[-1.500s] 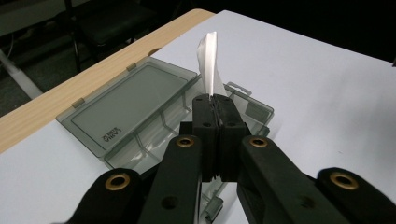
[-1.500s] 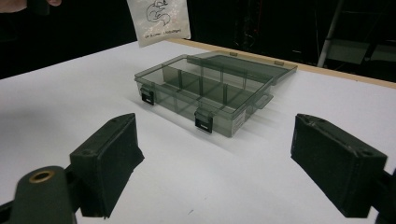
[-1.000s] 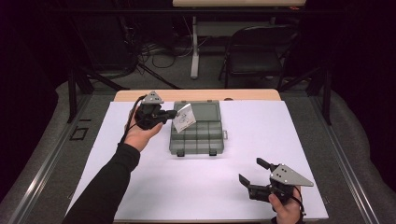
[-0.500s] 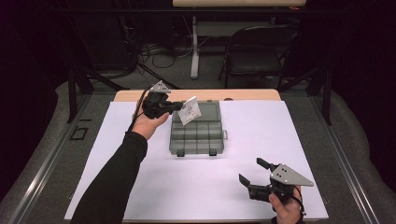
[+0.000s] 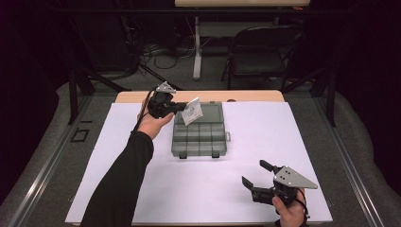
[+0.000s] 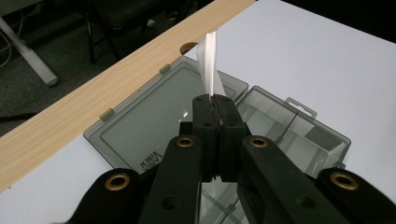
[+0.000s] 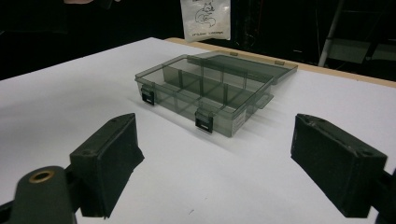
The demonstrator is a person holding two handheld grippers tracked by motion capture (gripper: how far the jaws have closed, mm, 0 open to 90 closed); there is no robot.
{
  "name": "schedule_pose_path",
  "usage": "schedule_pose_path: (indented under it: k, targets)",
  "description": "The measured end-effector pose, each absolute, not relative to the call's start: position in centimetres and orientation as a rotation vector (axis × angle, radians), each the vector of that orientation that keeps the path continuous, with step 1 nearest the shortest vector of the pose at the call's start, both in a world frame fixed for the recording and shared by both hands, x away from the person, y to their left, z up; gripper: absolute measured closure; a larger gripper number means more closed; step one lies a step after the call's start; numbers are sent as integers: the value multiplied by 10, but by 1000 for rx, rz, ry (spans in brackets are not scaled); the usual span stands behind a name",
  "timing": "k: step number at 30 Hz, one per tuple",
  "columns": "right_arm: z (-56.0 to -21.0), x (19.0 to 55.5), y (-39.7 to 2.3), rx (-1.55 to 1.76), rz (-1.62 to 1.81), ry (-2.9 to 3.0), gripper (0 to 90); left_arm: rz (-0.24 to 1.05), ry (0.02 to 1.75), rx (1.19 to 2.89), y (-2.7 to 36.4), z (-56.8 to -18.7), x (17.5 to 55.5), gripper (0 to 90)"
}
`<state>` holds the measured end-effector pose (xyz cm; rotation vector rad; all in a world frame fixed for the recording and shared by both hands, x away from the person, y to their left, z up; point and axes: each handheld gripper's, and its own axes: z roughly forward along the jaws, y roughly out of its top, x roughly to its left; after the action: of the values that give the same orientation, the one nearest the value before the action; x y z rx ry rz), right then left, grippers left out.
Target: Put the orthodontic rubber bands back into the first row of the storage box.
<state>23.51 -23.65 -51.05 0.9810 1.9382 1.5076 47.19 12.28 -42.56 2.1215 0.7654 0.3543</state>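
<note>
One smoky plastic compartment box (image 5: 200, 136) sits open on the white surface (image 5: 293, 137), its lid (image 6: 154, 123) lying flat toward the wooden far edge (image 5: 250, 96). Two grippers show: the right gripper (image 5: 256, 182) rests near the front edge, well apart from the box, jaws spread wide and empty; the left gripper (image 5: 182, 108) hangs over the lid, jaws pinched on one small white packet (image 5: 192, 111).
</note>
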Motion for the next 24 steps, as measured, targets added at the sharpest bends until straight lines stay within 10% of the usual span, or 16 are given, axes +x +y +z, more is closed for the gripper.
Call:
schedule_pose_path:
  k: [24]
  targets:
    - [-511, 236, -237, 995, 1527, 1930, 145, 334, 756, 2225, 96, -464, 484, 889]
